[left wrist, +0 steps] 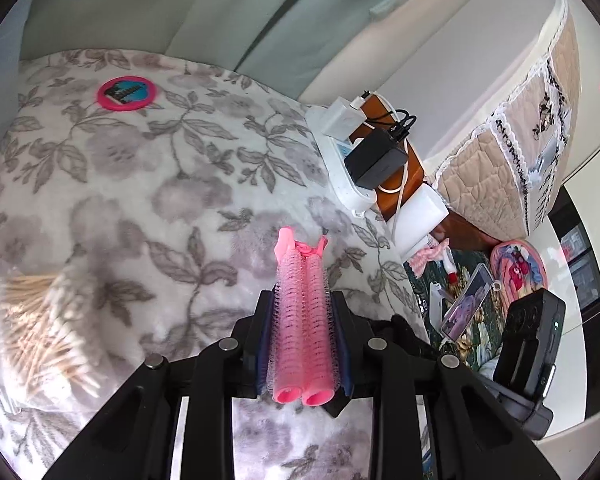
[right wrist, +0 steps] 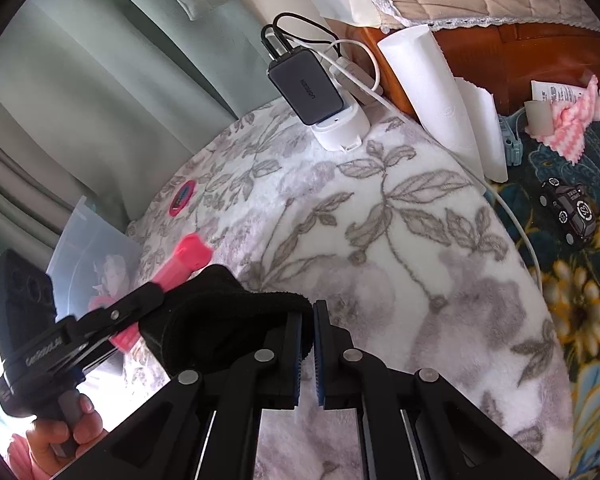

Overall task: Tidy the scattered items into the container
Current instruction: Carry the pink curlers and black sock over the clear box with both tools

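Your left gripper (left wrist: 302, 344) is pinching the pink hair rollers (left wrist: 303, 320) above the flowery blanket (left wrist: 140, 184). Your right gripper (right wrist: 314, 344) is pressed together on a black cloth (right wrist: 220, 312). The clear box (right wrist: 88, 256) waits nearby, and the round pink badge (left wrist: 127, 93) is left.

free: mid blanket (left wrist: 148, 208) | blocked: charger (left wrist: 376, 160), cotton swabs (left wrist: 40, 328)
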The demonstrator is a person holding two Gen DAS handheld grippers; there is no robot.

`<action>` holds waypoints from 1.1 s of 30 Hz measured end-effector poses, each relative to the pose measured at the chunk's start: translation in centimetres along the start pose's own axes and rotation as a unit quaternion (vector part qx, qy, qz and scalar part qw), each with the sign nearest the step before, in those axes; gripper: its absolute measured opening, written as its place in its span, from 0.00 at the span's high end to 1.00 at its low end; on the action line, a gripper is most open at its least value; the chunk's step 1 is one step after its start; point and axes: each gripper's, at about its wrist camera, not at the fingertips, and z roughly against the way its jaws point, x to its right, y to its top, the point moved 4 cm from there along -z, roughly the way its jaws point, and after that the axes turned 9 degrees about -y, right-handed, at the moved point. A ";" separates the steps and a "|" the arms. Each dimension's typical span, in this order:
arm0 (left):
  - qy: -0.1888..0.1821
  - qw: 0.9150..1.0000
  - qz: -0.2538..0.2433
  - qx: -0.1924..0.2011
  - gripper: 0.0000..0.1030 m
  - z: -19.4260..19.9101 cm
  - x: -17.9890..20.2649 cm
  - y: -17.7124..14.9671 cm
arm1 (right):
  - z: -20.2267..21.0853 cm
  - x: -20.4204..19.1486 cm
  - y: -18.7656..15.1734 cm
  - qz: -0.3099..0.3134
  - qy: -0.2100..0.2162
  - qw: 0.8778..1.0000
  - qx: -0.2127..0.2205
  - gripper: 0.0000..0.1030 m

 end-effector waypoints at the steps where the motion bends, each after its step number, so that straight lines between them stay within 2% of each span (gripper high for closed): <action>1: 0.003 1.000 0.006 0.008 0.73 0.5 -0.4 0.1 | -0.1 0.3 0.1 -0.002 -0.011 1.000 0.001 0.95; 5: 0.014 0.999 0.027 0.037 0.73 2.3 -2.2 0.9 | -0.2 2.5 0.1 -0.048 -0.005 0.999 -0.006 0.95; 13: 0.014 0.998 0.008 0.052 0.73 4.0 -1.7 1.8 | 2.5 2.5 0.8 -0.050 0.006 0.999 0.017 0.95; 17: 0.010 0.997 -0.012 0.075 0.73 6.1 -0.4 2.7 | 5.2 0.5 2.2 -0.035 0.019 0.998 0.049 0.95; 24: 0.036 0.989 -0.050 0.131 0.73 11.3 1.8 3.7 | 9.3 -4.1 3.8 -0.003 0.041 0.995 0.094 0.95; 29: 0.062 0.978 -0.073 0.183 0.73 16.3 2.7 3.9 | 12.9 -7.7 4.3 0.032 0.059 0.990 0.124 0.95; 33: 0.071 0.968 -0.073 0.228 0.73 20.7 2.7 3.7 | 15.1 -11.4 4.2 0.064 0.078 0.985 0.138 0.95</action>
